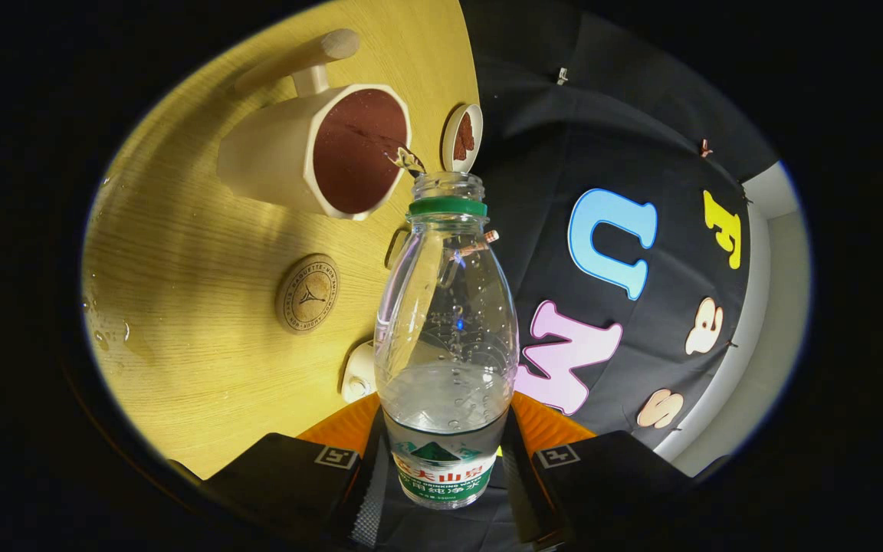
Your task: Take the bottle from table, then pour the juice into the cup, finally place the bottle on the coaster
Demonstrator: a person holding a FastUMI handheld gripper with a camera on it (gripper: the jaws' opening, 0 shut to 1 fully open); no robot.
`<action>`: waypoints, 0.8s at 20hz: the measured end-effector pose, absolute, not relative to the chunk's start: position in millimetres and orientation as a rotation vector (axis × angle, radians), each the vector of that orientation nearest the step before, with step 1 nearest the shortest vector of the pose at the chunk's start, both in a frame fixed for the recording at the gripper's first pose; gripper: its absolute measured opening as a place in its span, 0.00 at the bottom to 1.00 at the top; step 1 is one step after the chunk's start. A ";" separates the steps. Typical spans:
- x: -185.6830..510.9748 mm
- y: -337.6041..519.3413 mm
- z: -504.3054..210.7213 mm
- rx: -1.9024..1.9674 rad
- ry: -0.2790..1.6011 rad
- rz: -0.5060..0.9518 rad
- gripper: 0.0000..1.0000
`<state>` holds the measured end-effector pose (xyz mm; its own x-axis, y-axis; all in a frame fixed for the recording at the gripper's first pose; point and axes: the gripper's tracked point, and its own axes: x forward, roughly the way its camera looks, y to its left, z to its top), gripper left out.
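My gripper (pixel 445 491) is shut on a clear plastic bottle (pixel 445 337) with a green neck ring and no cap, both fingers (pixel 288 479) pressing on its labelled lower part. The view is rolled sideways, so the bottle is tipped. Its open mouth sits just at the rim of a cream faceted cup (pixel 311 153) with a long handle. A thin stream of liquid (pixel 409 161) runs from the mouth into the cup, whose inside looks dark red-brown. Some clear liquid is left in the bottle. A round cork coaster (pixel 307 294) lies on the wooden table (pixel 196 253) beside the bottle's middle.
A small round white dish (pixel 463 138) with something dark brown in it stands near the table's edge beyond the cup. A small white object (pixel 357 373) lies by the bottle's base. Water drops (pixel 108 330) wet the table past the coaster. Black cloth wall runs alongside the table.
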<state>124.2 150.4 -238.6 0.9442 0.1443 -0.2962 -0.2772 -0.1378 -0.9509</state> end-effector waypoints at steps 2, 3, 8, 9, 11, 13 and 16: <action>124.1 151.5 -238.5 -1.676 0.103 0.368 0.69; 124.1 152.0 -239.0 -1.680 0.103 0.370 0.69; 124.1 155.2 -234.8 -1.705 0.087 0.372 0.68; 123.6 155.4 -233.2 -1.711 0.086 0.371 0.68; 123.9 155.1 -231.6 -1.719 0.083 0.369 0.69; 124.6 154.3 -229.4 -1.728 0.082 0.366 0.69; 129.9 153.7 -225.9 -1.743 0.076 0.362 0.69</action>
<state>129.9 153.7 -225.9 0.9479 0.1483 -0.2818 -0.2488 -0.2075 -0.9461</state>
